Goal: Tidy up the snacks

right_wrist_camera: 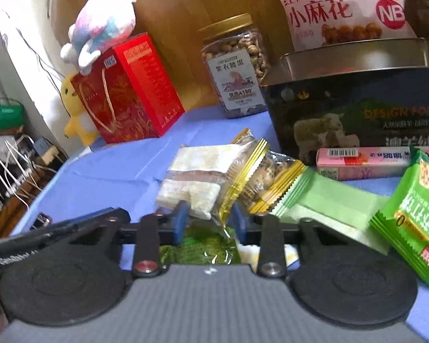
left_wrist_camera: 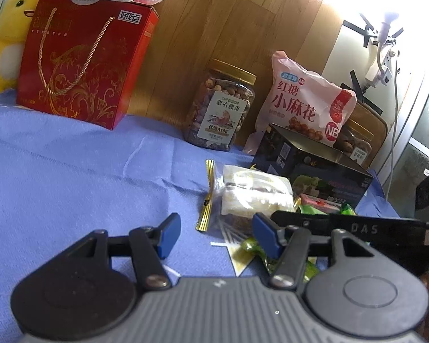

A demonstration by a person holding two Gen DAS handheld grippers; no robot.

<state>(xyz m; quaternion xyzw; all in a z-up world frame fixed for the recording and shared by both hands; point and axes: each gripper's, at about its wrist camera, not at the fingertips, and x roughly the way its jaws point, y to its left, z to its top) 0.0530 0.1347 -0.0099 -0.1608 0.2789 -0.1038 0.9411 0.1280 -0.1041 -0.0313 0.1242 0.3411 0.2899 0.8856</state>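
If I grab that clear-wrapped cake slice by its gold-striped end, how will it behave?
The cake packet would probably dangle, since its gold-striped seal looks like thin film. The cake inside looks soft and may squash. It is probably light, and the glossy wrapper could slip.

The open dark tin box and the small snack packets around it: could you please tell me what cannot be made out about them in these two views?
- Open dark tin box: its inside is hidden by its own front wall in both views.
- Dark green packet between the right gripper's fingers: contact is hidden by glare and the blue pads.
- Second gold-lidded jar: mostly hidden in the left view by the pink bag and the tin.
- Bright green packet: print blurred.
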